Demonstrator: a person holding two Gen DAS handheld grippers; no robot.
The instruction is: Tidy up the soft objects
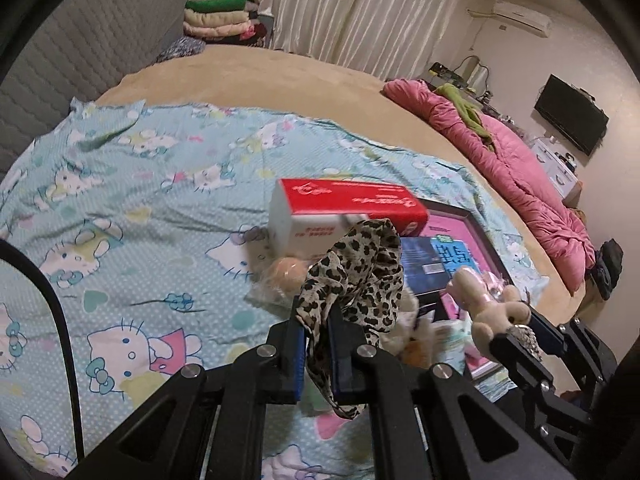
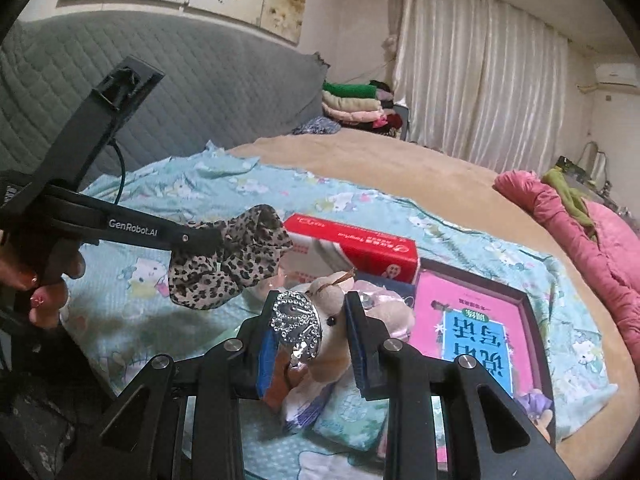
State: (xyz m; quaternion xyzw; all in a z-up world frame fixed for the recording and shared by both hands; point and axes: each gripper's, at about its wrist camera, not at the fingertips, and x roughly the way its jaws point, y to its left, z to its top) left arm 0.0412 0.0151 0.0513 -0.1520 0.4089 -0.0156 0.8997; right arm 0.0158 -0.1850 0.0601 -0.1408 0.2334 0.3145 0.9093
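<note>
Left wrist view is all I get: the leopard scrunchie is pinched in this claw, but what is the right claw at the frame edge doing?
Observer: In the right wrist view, the right claw is closed on a beige plush toy, with one pad on each side of it.
Operator: What is the sparkly bit I can just make out?
Observer: A rhinestone-studded patch pressed against one pad. I cannot tell whether it belongs to the toy.
Operator: Is my scrunchie clear of the bed?
Observer: Yes. Seen from the side, the leopard scrunchie hangs in the air from the left claw, above the cartoon-cat sheet.
</note>
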